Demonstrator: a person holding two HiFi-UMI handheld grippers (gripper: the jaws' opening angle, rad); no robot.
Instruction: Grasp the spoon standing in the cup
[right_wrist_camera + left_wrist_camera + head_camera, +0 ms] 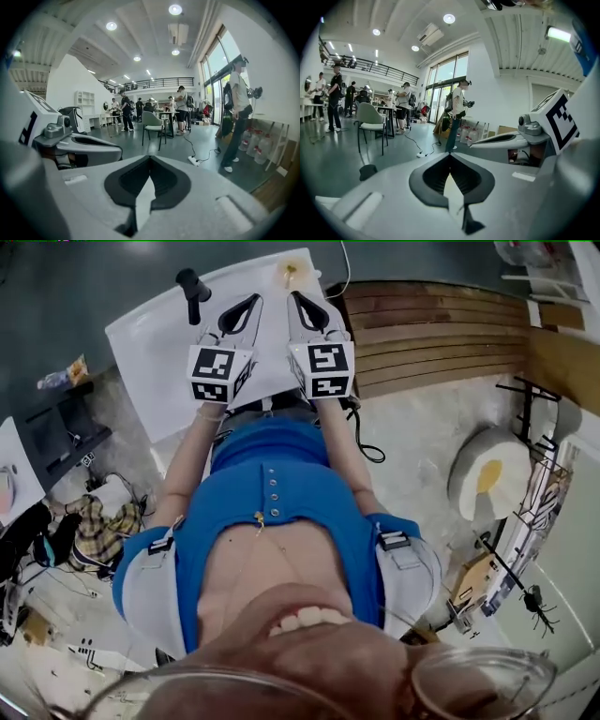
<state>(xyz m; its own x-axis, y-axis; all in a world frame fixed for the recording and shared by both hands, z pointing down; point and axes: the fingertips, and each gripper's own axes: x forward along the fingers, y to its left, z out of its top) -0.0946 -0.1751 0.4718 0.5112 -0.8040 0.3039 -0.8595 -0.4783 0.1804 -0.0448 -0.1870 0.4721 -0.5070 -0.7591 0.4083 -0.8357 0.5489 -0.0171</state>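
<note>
Nearest the head camera is the person's blue shirt point(281, 493), with both forearms stretched out from it towards a white table point(155, 348). Each hand holds a gripper topped by a cube with square markers, and the two sit side by side over the near part of the table. The left gripper point(255, 299) has its jaws brought together, tips meeting, with nothing between them. The right gripper point(295, 296) looks the same in its own view: its jaws are closed tip to tip and it holds nothing. Both point slightly downward across the tabletop, close beside each other but not touching. Further along the table, left of the left gripper, a black upright object point(192, 289) stands on the white surface. At the far edge, just beyond the jaw tips, sits a small yellowish object point(292, 274), too small to tell whether it is the cup with its spoon; neither gripper touches it. To the right of the table lies a slatted wooden surface point(431, 334).
</note>
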